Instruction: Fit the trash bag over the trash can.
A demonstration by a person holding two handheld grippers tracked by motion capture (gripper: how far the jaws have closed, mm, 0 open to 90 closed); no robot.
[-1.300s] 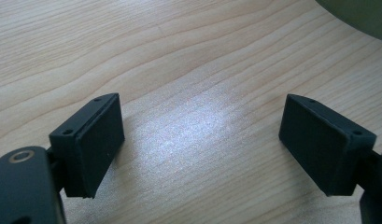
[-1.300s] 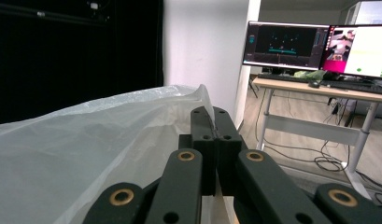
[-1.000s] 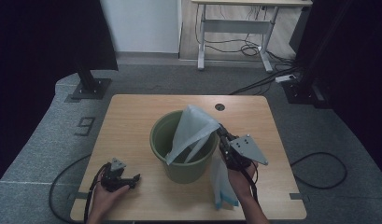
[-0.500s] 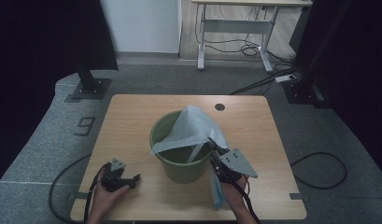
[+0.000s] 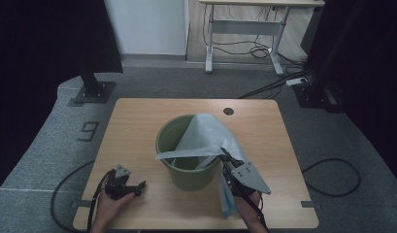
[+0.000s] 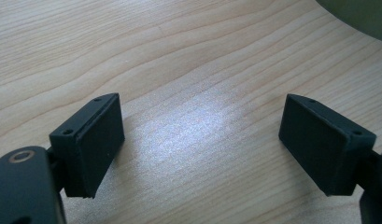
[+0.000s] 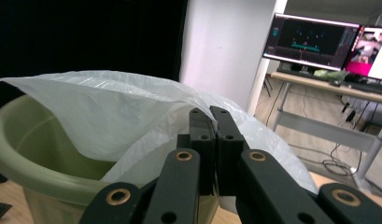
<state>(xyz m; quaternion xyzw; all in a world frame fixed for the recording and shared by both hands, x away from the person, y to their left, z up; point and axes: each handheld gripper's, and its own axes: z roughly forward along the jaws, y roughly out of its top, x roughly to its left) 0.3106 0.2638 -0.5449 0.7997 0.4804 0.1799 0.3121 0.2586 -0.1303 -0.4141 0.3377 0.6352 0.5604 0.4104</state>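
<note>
A green plastic bin [image 5: 173,167] stands in the middle of the wooden table [image 5: 138,121]. A thin white plastic bag [image 5: 206,136] lies across its opening and hangs down its near right side. My right gripper [image 5: 225,155] is at the bin's near right rim, shut on the bag's edge. In the right gripper view the closed jaws [image 7: 212,119] pinch the bag [image 7: 109,105] above the bin [image 7: 20,154]. My left gripper [image 5: 137,186] rests low at the table's front left, held by a hand. It stands open [image 6: 200,140] over bare wood with nothing between its fingers.
A cable hole [image 5: 228,111] sits near the table's far edge. Behind the table are a black stand base [image 5: 91,90], a desk frame [image 5: 244,43] and floor cables [image 5: 278,85]. Monitors [image 7: 314,39] stand on a desk. The bin's edge [image 6: 361,16] lies ahead of the left gripper.
My right gripper has come down and toward the near edge, pulling the bag lower over the bin's right rim. The left gripper has stayed put.
</note>
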